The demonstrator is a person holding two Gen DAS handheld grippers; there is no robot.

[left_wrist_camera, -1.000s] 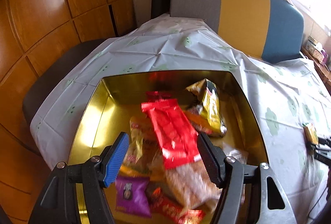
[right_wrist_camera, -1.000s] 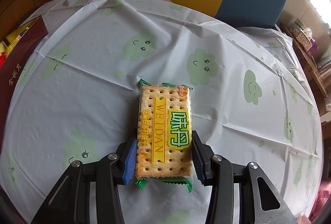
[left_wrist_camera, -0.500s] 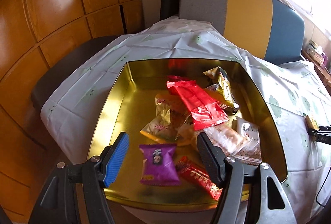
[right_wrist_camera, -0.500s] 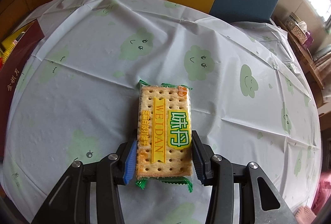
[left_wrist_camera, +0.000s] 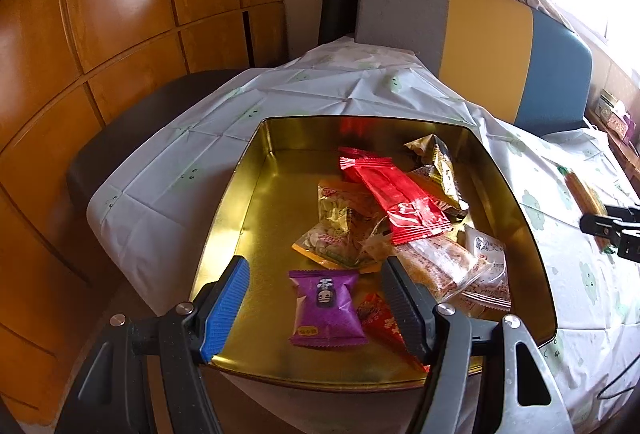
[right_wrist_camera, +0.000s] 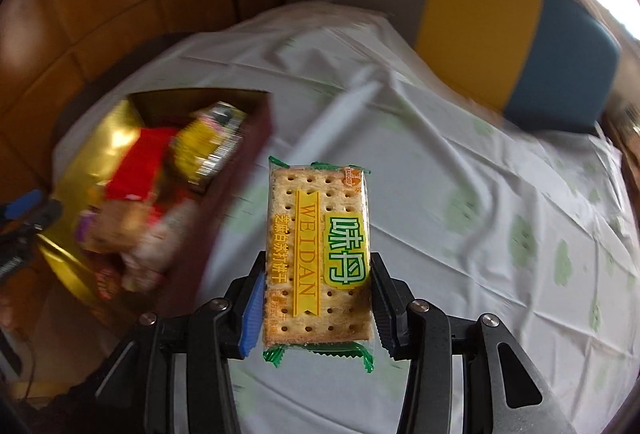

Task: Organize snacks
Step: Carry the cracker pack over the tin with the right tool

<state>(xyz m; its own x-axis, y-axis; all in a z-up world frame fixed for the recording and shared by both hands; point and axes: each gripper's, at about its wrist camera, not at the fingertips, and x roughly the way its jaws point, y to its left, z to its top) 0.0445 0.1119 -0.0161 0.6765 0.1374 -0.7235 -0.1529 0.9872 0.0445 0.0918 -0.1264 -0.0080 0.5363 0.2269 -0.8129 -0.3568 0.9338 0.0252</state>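
Observation:
A gold tin box (left_wrist_camera: 256, 193) sits at the left edge of the table and holds several snack packets, among them a red wrapper (left_wrist_camera: 394, 193) and a purple packet (left_wrist_camera: 325, 308). My left gripper (left_wrist_camera: 316, 308) hovers open above the box's near edge with nothing between its fingers. My right gripper (right_wrist_camera: 318, 300) is shut on a cracker pack (right_wrist_camera: 318, 254) with a yellow band and green ends, lifted off the tablecloth. The box (right_wrist_camera: 100, 149) lies to its left, blurred. The cracker pack (left_wrist_camera: 586, 193) and right gripper also show at the left wrist view's right edge.
A white tablecloth (right_wrist_camera: 460, 193) with green cloud prints covers the round table. A grey, yellow and blue chair back (left_wrist_camera: 480, 45) stands behind it, wooden panels (left_wrist_camera: 100, 13) at the left, a dark chair seat (left_wrist_camera: 132, 137) beside the table.
My right gripper lifted the cracker pack off the cloth and swung left towards the box. The left gripper drew back from the box; the red wrapper that was between its fingers now lies inside.

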